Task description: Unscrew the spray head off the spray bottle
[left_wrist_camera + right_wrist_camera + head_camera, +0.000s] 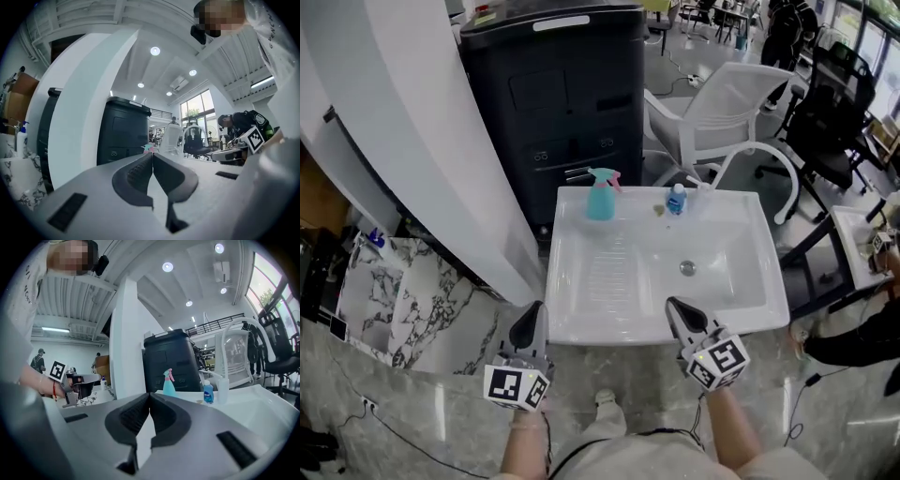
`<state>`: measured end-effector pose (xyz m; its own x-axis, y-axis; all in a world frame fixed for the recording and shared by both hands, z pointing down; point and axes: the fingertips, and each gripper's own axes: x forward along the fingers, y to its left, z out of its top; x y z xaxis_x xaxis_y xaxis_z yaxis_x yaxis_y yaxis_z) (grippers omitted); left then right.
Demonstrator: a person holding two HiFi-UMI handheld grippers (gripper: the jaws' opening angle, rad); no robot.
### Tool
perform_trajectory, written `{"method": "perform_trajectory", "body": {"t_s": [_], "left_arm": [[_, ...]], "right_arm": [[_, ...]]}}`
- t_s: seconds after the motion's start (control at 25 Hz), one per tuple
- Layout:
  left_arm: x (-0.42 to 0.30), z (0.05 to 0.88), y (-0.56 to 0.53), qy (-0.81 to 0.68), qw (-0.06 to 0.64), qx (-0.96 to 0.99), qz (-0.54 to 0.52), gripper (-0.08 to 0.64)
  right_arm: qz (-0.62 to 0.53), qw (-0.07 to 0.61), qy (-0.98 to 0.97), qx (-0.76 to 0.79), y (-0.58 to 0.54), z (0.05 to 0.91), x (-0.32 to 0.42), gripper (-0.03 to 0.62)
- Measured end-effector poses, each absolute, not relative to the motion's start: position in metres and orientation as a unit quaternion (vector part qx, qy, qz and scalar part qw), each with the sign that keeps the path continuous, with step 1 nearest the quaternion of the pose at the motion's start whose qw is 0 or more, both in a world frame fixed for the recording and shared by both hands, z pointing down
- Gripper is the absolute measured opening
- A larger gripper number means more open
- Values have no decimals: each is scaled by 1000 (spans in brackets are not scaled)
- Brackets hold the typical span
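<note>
The person holds both grippers out in front of the body, on the near side of the white sink [581, 330]. The left gripper [532, 321] sits just before the sink's front left corner. Its dark fingers [136, 177] are pressed together with nothing between them, and it points roughly level toward the sink. The right gripper [679, 309] overlaps the sink's front rim right of centre, and its fingers [131, 419] are likewise closed on nothing. Behind the left marker cube [517, 386] and the right marker cube [717, 361], the left forearm [525, 452] and the right forearm [729, 433] reach back toward the body.

One spray bottle [601, 195], one blue bottle [676, 200], one sink [741, 281], two tongs [538, 307] [670, 304].
</note>
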<state>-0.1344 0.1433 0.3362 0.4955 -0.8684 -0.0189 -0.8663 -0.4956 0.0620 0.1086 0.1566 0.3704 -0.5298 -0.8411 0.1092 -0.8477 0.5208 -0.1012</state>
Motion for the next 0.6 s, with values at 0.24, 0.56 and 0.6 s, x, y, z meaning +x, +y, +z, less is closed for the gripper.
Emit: {"method": "perform_trajectory", "body": {"t_s": [0.24, 0.56, 0.6], "left_arm": [[-137, 344, 99, -482, 30, 875, -21, 6], [-122, 350, 50, -451, 44, 890, -36, 5], [-118, 350, 43, -447, 44, 893, -34, 5]], "right_arm": [[70, 32, -868, 491, 119, 374, 95, 5], [63, 46, -877, 475, 55, 374, 84, 8], [63, 44, -877, 474, 45, 375, 85, 9]]}}
